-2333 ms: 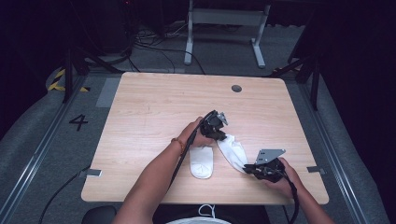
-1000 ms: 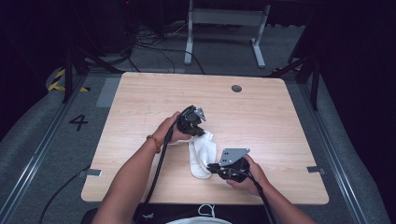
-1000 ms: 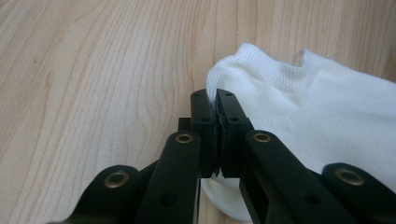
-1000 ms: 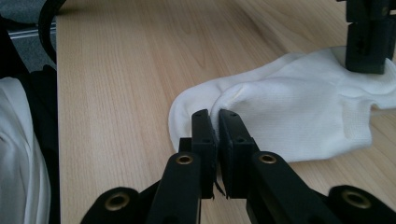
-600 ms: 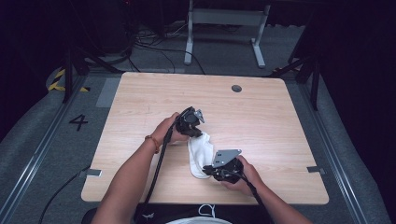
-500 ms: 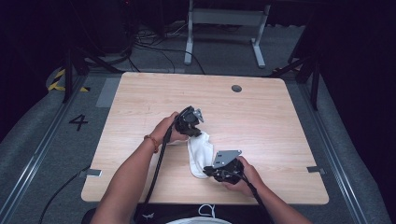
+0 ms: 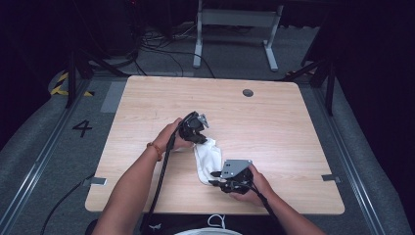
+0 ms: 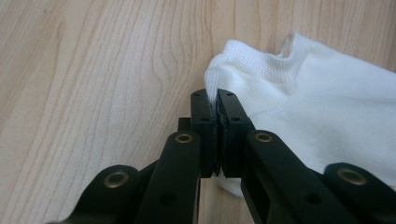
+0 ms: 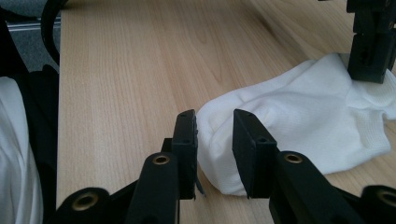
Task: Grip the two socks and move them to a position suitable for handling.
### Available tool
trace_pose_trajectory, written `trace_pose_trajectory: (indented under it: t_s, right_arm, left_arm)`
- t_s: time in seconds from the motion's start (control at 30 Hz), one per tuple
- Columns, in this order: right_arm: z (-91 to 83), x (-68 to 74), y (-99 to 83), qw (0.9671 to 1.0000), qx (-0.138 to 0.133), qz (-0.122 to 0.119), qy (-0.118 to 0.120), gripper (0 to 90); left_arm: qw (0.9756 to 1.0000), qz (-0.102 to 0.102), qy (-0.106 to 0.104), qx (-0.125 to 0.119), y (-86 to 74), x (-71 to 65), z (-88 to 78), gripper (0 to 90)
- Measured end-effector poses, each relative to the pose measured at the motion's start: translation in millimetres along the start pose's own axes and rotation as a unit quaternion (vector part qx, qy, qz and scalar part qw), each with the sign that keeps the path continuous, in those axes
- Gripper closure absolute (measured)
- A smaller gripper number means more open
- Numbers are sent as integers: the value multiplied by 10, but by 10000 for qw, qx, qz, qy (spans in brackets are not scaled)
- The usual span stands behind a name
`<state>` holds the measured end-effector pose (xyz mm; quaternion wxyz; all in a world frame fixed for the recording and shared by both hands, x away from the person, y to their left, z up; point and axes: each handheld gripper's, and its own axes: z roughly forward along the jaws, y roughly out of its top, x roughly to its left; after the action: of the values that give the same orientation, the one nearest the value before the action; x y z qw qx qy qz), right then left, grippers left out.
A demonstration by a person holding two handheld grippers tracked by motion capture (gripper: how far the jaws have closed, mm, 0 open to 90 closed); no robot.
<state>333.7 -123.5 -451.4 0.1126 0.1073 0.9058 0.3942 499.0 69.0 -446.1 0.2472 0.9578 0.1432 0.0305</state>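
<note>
Sock (image 7: 206,161) lies white at the table's (image 7: 293,132) centre; the left gripper (image 8: 216,100) pinches its cuff tight, while the right gripper (image 9: 214,140), jaws just opening, straddles its toe.

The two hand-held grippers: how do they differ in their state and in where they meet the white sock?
The left hand-held gripper is shut, pinching the white sock at its ribbed cuff; the right hand-held gripper has just been opening, with the sock's toe end between its jaws and gaps showing beside the fabric. In the high view the left one sits farther up the table, the right one nearer the person. Both have black jaws.
</note>
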Motion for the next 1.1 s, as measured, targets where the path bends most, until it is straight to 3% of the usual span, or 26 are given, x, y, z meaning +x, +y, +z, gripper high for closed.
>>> trace_pose_trajectory:
  t_s: [0.3, 0.5, 0.87, 0.97, 1.1]
  right_arm:
    - [223, -109, -41, 9993, 356, 43, 54, 744]
    - [210, -118, -28, 9990, 425, 50, 131, 850]
    - [2, -73, 102, 9997, -22, 82, 235, 864]
    - [49, -36, 98, 9996, 103, 42, 276, 863]
    - [155, -9, 29, 9985, 406, 34, 369, 855]
  left_arm:
    - [9997, -137, -16, -206, -70, 29, 64, 866]
    - [9996, -138, 9, -255, -63, 22, 52, 865]
    - [9998, -11, 14, -213, -46, -8, -83, 861]
    - [10000, 13, 11, -17, -54, -28, -33, 855]
    - [9999, -57, 61, -149, -58, -53, 32, 823]
